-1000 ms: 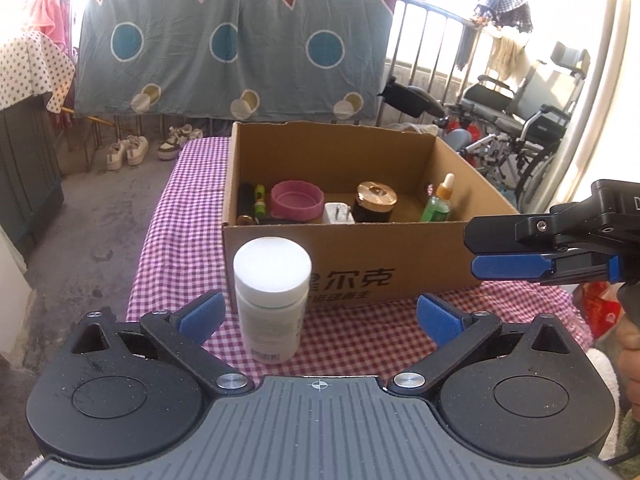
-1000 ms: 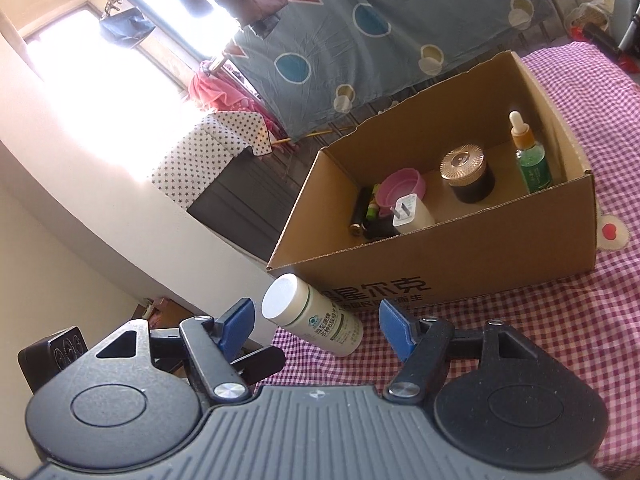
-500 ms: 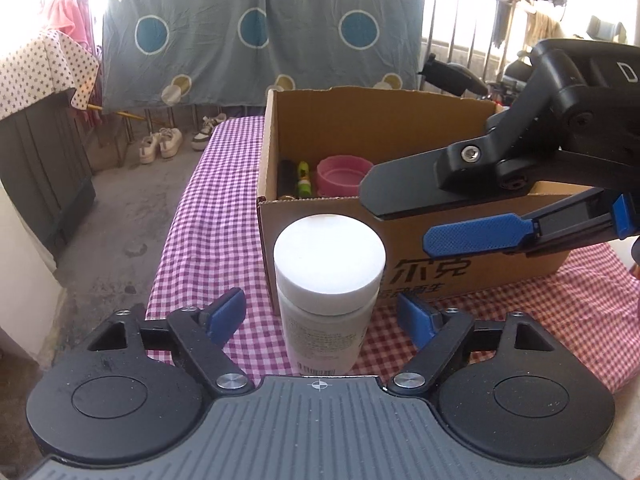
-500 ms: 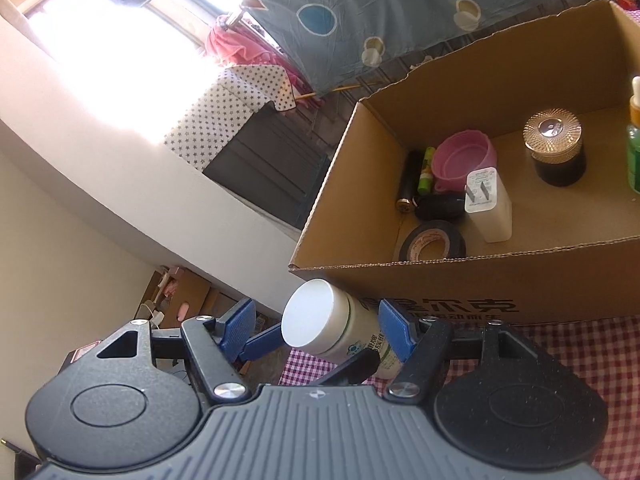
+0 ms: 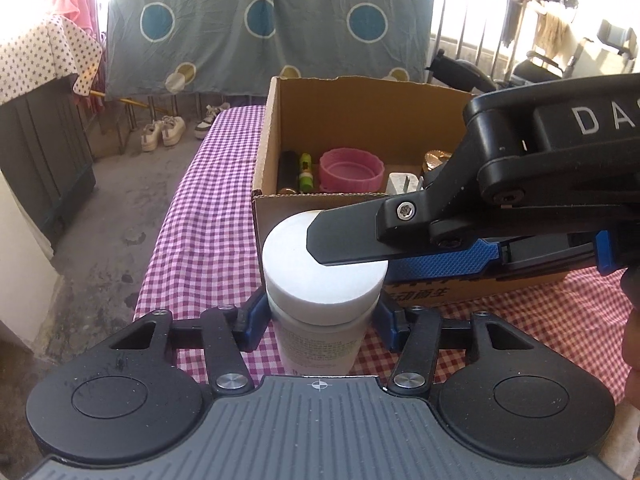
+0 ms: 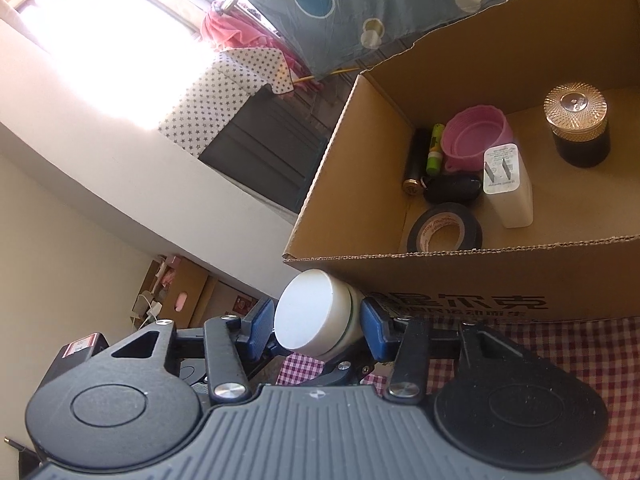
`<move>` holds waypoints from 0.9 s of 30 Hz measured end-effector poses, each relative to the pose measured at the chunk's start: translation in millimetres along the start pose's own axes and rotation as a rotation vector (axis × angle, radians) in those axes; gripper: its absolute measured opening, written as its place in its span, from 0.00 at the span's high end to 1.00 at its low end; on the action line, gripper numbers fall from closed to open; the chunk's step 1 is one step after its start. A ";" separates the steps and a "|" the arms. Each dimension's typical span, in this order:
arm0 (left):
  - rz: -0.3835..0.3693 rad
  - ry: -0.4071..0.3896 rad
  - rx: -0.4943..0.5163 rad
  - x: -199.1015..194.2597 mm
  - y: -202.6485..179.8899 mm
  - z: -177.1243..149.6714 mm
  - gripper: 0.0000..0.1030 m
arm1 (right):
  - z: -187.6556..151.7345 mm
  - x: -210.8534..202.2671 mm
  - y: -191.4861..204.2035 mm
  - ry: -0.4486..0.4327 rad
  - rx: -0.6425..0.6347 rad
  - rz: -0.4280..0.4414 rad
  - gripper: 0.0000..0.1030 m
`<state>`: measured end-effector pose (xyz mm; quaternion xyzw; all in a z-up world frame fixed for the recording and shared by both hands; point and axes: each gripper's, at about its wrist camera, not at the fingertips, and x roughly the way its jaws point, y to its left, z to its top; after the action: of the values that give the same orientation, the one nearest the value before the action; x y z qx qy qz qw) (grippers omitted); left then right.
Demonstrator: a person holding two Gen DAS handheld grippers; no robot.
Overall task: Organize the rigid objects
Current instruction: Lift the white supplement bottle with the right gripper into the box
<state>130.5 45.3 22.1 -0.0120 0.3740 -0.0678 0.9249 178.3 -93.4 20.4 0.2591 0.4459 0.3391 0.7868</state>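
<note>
left gripper (image 5: 321,316): closing, pads at white pill bottle (image 5: 322,276) body
right gripper (image 6: 316,322): closing around bottle cap
bottle: just before cardboard box (image 6: 460,276)

White bottle (image 5: 320,280) between closing left tool (image 5: 320,316) pads.

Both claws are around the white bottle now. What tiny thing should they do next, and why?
Probably finish squeezing, then lift. The white bottle stands upright on the checked cloth just outside the cardboard box. The left gripper is closing around its body and the right gripper around its cap.
</note>
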 end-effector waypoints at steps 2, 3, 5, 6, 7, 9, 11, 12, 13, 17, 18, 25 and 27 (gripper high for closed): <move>0.002 -0.001 -0.008 -4.0 -0.2 0.8 0.48 | -0.6 -1.3 0.4 0.004 0.006 0.002 0.52; 0.004 -0.002 -0.009 -5.3 -0.8 1.6 0.48 | -0.8 -2.2 1.0 0.004 0.007 0.005 0.52; 0.009 -0.003 -0.007 -9.3 -2.3 2.2 0.48 | -1.7 -4.8 3.1 0.001 0.007 0.010 0.52; 0.011 -0.005 -0.006 -11.5 -2.9 2.4 0.48 | -2.0 -6.3 4.1 -0.001 0.007 0.013 0.52; 0.015 -0.008 -0.004 -14.2 -3.7 2.7 0.48 | -2.8 -8.3 5.7 -0.003 0.003 0.017 0.52; 0.019 -0.016 -0.002 -19.7 -5.2 3.1 0.48 | -4.2 -12.6 9.5 -0.010 -0.006 0.022 0.52; 0.024 -0.023 0.000 -26.0 -7.0 3.6 0.48 | -5.5 -16.3 12.9 -0.017 -0.014 0.029 0.52; 0.027 -0.029 0.001 -28.8 -7.6 4.5 0.48 | -5.8 -18.7 14.9 -0.021 -0.018 0.033 0.51; 0.029 -0.034 0.001 -32.0 -8.5 4.9 0.48 | -6.6 -21.9 18.0 -0.027 -0.024 0.037 0.51; 0.039 -0.062 0.004 -44.4 -10.5 10.6 0.48 | -8.4 -34.9 29.4 -0.052 -0.048 0.058 0.51; 0.041 -0.071 0.007 -48.9 -12.1 12.5 0.48 | -8.2 -39.0 33.0 -0.062 -0.056 0.064 0.51; 0.039 -0.161 0.048 -79.4 -27.1 36.8 0.49 | 1.7 -79.1 60.4 -0.156 -0.127 0.105 0.51; 0.020 -0.195 0.071 -85.6 -33.7 50.0 0.49 | 8.3 -93.3 67.6 -0.195 -0.155 0.101 0.51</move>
<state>100.4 22.0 119.6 0.0177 0.2796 -0.0703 0.9574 130.3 -122.6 121.4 0.2514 0.3261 0.3850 0.8259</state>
